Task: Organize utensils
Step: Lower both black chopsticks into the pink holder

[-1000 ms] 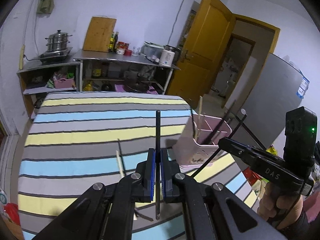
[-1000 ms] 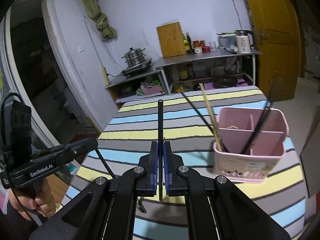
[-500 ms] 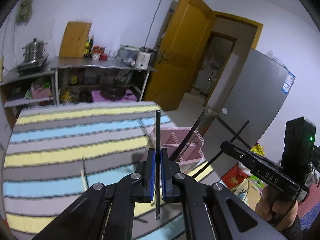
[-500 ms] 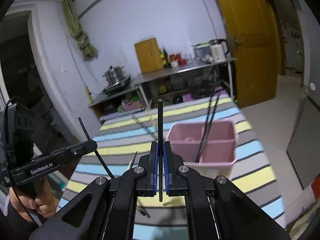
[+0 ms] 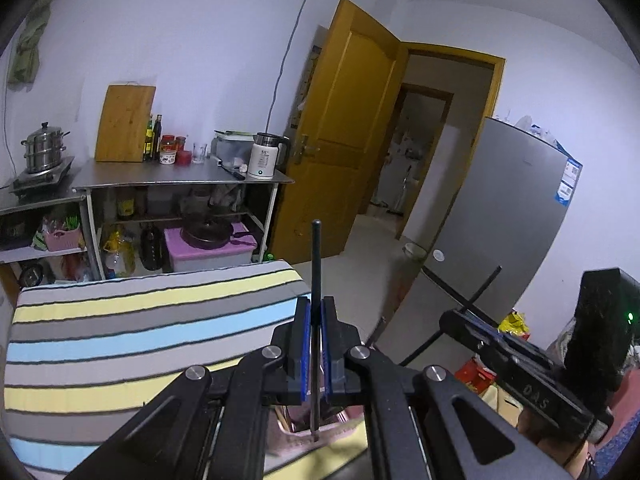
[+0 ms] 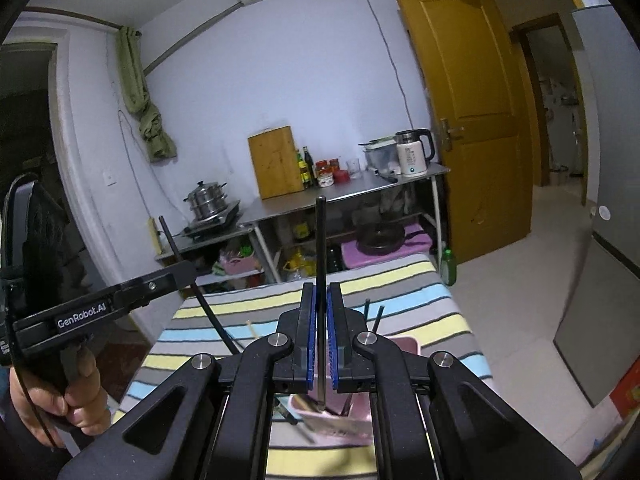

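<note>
Right now both grippers are pinching black chopsticks upright. L gripper [image 5: 315, 346] is clamping one black chopstick [image 5: 316, 272] w/ blue pads [image 5: 305, 344] pressed onto it, its lower tip hanging just over the pink utensil holder [image 5: 320, 434] on the striped tablecloth [image 5: 120, 340]. R gripper [image 6: 321, 340] is squeezing another black chopstick [image 6: 320, 248], tip dipping into the pink holder [image 6: 344, 426], which is already carrying more chopsticks [image 6: 372, 316]. One wooden chopstick [image 6: 251, 329] is lying on the cloth behind.

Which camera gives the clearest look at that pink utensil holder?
The right wrist view: the pink utensil holder shows its compartments and chopsticks below the tongs. The left wrist view shows only a sliver.
</note>
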{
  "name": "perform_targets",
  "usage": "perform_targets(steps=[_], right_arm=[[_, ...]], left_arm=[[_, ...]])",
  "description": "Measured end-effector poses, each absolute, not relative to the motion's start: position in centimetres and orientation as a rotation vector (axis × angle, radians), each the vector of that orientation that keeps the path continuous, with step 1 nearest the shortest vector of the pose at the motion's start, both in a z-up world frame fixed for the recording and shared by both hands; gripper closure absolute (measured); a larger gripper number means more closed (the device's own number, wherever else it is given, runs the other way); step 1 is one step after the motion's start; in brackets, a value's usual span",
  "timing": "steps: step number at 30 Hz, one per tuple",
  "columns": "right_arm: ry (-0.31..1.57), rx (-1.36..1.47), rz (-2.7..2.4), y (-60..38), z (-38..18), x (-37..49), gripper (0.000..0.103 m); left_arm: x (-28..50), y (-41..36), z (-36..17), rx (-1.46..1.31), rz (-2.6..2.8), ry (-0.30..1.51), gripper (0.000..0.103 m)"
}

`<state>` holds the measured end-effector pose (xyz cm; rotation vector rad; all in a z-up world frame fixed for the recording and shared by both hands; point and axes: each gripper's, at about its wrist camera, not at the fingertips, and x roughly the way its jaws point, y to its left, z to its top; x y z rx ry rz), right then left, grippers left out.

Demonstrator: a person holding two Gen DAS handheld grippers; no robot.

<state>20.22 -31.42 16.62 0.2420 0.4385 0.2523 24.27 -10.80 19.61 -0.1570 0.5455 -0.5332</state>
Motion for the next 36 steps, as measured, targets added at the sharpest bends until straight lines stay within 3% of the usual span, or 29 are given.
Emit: perform_targets(steps=[22, 30, 36], right_arm=[[0.533, 0.242, 0.226, -30.5, 9.7, 23.5, 0.098], [0.580, 0.252, 0.231, -30.5, 8.4, 23.7, 0.098], [0.575, 0.243, 0.217, -30.5, 9.1, 23.1, 0.091]], left_arm=[[29.2, -14.0, 11.9, -0.053, -0.505, 0.606, 0.098], [28.8, -13.5, 11.4, -0.055, -0.493, 0.607, 0.098], [27.9, -12.2, 12.4, -0.071, -0.484, 0.584, 0.097]])
